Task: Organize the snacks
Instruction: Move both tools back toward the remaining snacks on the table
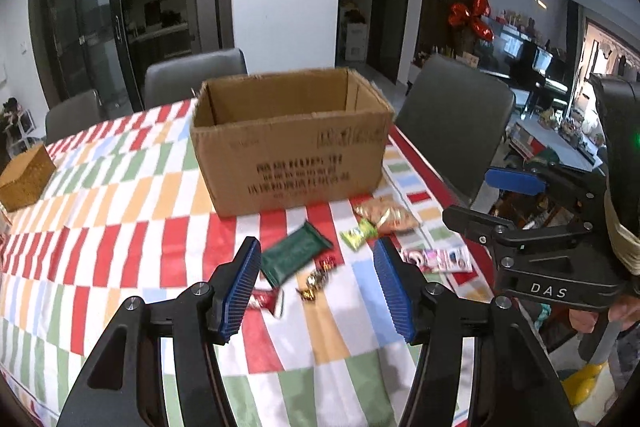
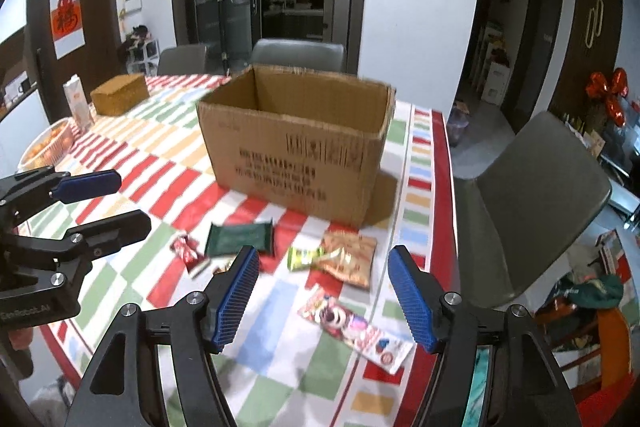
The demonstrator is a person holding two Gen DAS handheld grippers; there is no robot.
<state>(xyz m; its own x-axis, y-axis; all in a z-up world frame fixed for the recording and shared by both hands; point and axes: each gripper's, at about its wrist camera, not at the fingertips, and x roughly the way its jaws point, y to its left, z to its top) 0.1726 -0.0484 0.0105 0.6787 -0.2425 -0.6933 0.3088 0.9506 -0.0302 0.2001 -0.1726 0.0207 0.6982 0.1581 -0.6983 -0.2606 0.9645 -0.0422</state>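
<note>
On the chequered tablecloth (image 1: 120,227), just in front of the open cardboard box (image 1: 292,143), the snacks lie scattered in a loose row. A dark green packet (image 1: 294,259) sits nearest the box's front wall, with a red-wrapped sweet (image 2: 186,251) to its left and a few small gold-wrapped candies (image 1: 316,283) close by. To its right lie a lime-green candy (image 2: 306,257) and, touching it, an orange snack bag (image 2: 350,257). A long pink-and-white packet (image 2: 356,327) rests nearer the table's right edge, apart from the rest.

Above this spread the left gripper (image 1: 316,291) hovers with its blue pads apart and nothing between them; the green packet and the small candies show through the gap. The right gripper (image 2: 322,295) is likewise released, its jaws wide and empty over the pink-and-white packet.

Farther back on the cloth stands a woven brown box (image 2: 120,99), with a carton (image 2: 78,103) and a bowl of orange food (image 2: 46,147) beside it. Grey chairs (image 2: 532,211) ring the table.
</note>
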